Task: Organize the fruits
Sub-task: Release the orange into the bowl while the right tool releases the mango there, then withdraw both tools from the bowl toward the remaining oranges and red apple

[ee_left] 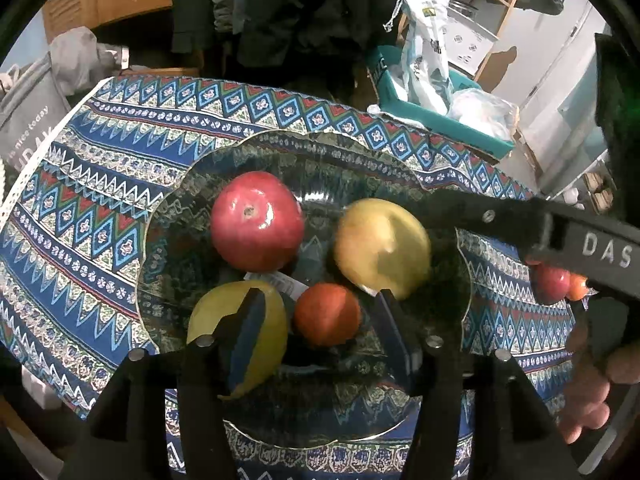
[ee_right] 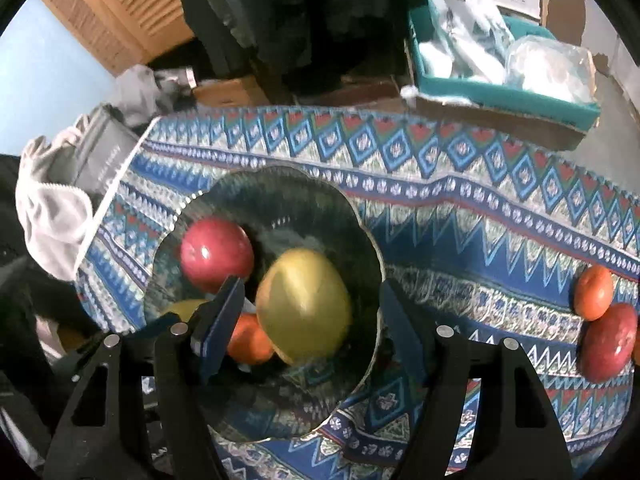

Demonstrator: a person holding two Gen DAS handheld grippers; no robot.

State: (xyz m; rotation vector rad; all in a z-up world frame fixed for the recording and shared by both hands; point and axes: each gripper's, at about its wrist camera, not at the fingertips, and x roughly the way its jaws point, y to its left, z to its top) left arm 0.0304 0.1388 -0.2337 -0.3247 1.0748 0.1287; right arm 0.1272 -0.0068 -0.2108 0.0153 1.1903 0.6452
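**Inspector:** State the contents of the glass bowl (ee_left: pixel 168 216).

**Assistant:** Four fruits. In the left wrist view: a red apple (ee_left: pixel 256 222) at 11 o'clock, a large yellow fruit (ee_left: pixel 382 246) at 2 o'clock, an orange fruit (ee_left: pixel 327 314) near centre, a second yellow fruit (ee_left: pixel 276 320) at 8 o'clock. The bowl sits on the patterned tablecloth (ee_left: pixel 100 184).

**Inspector:** Left gripper (ee_left: pixel 320 320)?

**Assistant:** Fingers apart, nothing pinched. The orange fruit lies between them, untouched; the left finger (ee_left: pixel 248 332) covers part of the second yellow fruit.

**Inspector:** Right gripper (ee_right: pixel 310 320)?

**Assistant:** Fingers spread either side of the large yellow fruit. Whether the pads press on it, I cannot tell. Its arm crosses the left view at 3 o'clock, hiding part of the bowl rim.

**Inspector:** Fruit outside the bowl?

**Assistant:** A loose orange fruit (ee_right: pixel 594 292) and a loose red apple (ee_right: pixel 608 342), touching, at 3 o'clock on the cloth, well apart from the bowl.

**Inspector:** Surroundings?

**Assistant:** A teal box (ee_right: pixel 500 92) of plastic bags at 1 o'clock, a grey bag (ee_left: pixel 28 112) at 9 o'clock.
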